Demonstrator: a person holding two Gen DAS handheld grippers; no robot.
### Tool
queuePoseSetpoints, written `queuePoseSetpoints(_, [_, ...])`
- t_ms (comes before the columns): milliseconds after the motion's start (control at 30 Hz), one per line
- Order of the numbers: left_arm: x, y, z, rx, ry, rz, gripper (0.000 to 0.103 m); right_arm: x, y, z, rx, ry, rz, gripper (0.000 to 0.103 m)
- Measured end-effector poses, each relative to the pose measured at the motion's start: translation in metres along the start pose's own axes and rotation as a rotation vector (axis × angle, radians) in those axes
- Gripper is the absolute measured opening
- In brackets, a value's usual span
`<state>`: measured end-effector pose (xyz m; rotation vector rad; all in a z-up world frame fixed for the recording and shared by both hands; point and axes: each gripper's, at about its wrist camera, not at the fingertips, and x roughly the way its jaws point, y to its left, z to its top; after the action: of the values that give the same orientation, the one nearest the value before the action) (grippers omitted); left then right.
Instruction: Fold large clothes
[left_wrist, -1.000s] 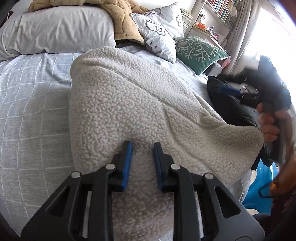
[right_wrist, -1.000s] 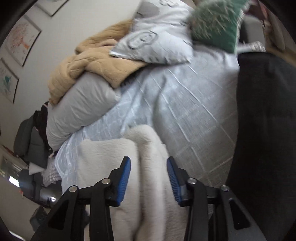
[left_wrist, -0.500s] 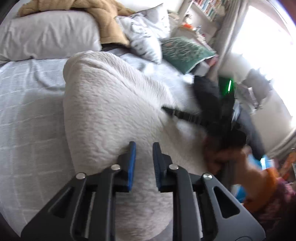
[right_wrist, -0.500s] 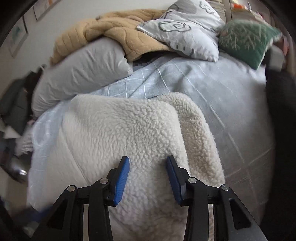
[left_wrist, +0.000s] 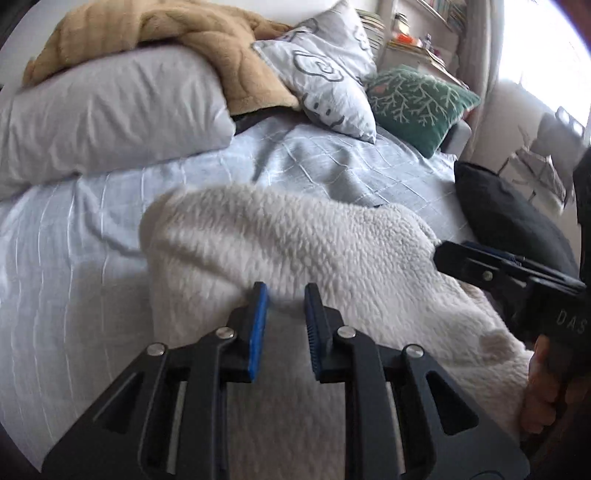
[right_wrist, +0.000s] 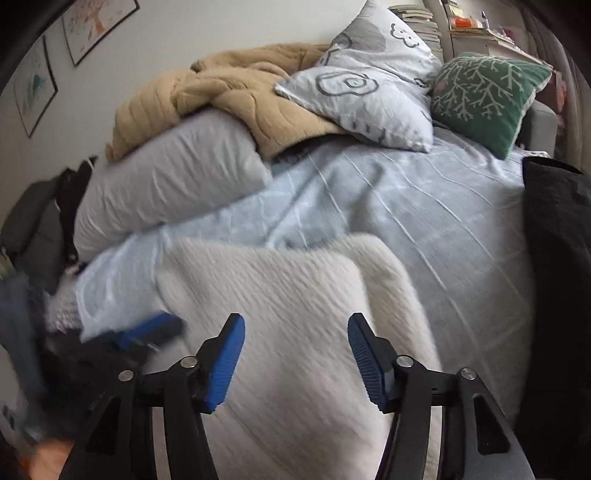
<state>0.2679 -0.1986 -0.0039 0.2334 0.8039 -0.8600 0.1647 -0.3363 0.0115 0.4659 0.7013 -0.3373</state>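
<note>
Both grippers angled down over cream fleece (left_wrist: 332, 266) folded on bed (left_wrist: 92, 236), near its foot edge.
Left wrist view only: hand (left_wrist: 543, 387) gripping right gripper handle beside fleece's right edge.
Right wrist view only: framed pictures (right_wrist: 33, 88) on wall; left gripper blurred at fleece's left edge.
Left gripper (left_wrist: 286, 295): narrow gap, nothing between pads, hanging over fleece.
Right gripper (right_wrist: 295, 328): jaws opening, wide apart, nothing clamped, fleece beneath.

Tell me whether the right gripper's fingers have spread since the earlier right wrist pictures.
Yes. The right gripper is opening: its blue fingers now stand wider apart over the cream fleece garment, nothing gripped between them.
</note>
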Motion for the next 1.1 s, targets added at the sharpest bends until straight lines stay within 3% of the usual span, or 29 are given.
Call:
queuePoseSetpoints(100, [0.017,0.003,0.011,0.021,0.015,0.029,0.022,0.021,0.004,0.002,-0.030,0.003,-0.075,0.060])
queuePoseSetpoints(200, [0.046,0.011,0.013,-0.007,0.074,0.025,0.021,0.054,-0.014,-0.008,-0.001,0.076,-0.175,0.060])
queuePoseSetpoints(267, [0.068,0.009,0.007,0.013,0.126,0.050,0.021,0.067,-0.031,-0.012,0.057,0.099,-0.130,0.060])
queuePoseSetpoints(333, [0.075,0.004,0.002,0.053,0.119,0.085,0.021,0.072,-0.035,-0.013,0.072,0.103,-0.119,0.061])
queuePoseSetpoints(500, [0.077,0.017,-0.001,-0.013,0.107,0.047,0.021,0.082,-0.026,-0.017,0.012,0.091,-0.154,0.064])
queuePoseSetpoints(667, [0.049,0.003,-0.003,0.044,0.061,0.096,0.021,0.076,-0.022,-0.020,-0.004,0.095,-0.148,0.065])
queuePoseSetpoints(900, [-0.027,-0.010,-0.031,-0.047,0.000,-0.004,0.021,0.044,-0.022,-0.019,0.033,0.090,-0.099,0.065])
queuePoseSetpoints(1100, [-0.061,-0.033,-0.057,-0.041,-0.013,-0.050,0.021,0.015,-0.010,-0.025,-0.062,0.072,-0.126,0.065])
